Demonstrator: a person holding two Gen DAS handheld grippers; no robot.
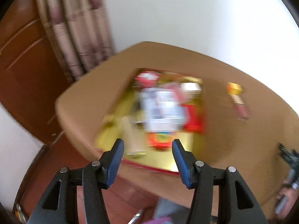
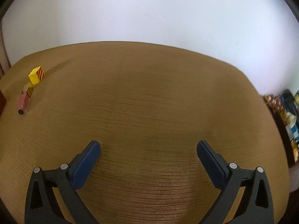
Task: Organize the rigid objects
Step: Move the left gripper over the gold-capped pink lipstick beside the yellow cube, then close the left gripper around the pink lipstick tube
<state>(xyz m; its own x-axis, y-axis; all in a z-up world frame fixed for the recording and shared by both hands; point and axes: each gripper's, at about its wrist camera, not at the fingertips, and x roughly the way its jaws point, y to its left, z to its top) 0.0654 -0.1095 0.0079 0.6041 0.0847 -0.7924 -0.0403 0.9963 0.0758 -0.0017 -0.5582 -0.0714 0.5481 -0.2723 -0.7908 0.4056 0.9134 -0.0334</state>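
**Both grippers empty; left view smeared, two loose pieces still out on the table**

Left gripper [image 1: 147,160]: jaws spread apart, nothing between them. It hangs over the near edge of a yellow-and-red box [image 1: 160,115] lying on the wooden table [image 2: 149,97]. The box appears to hold packets, but the left wrist view is too blurred to name them.

Right gripper [image 2: 148,160]: jaws wide apart, nothing held, over bare tabletop.

Task items: a yellow cube [image 2: 36,75] with red-striped side stands far left in the right wrist view; a pink cylinder [image 2: 23,103] lies near it, a small gold piece between them. Both are well apart from either gripper and to the right of the box.

Risks, as judged:
- The cylinder lies on its side; a glancing finger contact would likely roll it.
- Cube and cylinder sit close, so closing on one may knock the other.
- The blur suggests fast camera motion; aiming at that speed risks clipping the box wall.

Surroundings: curtain [image 1: 74,37], brown door [image 1: 24,65], white wall. Nothing blocks the route from the right gripper to the pieces.
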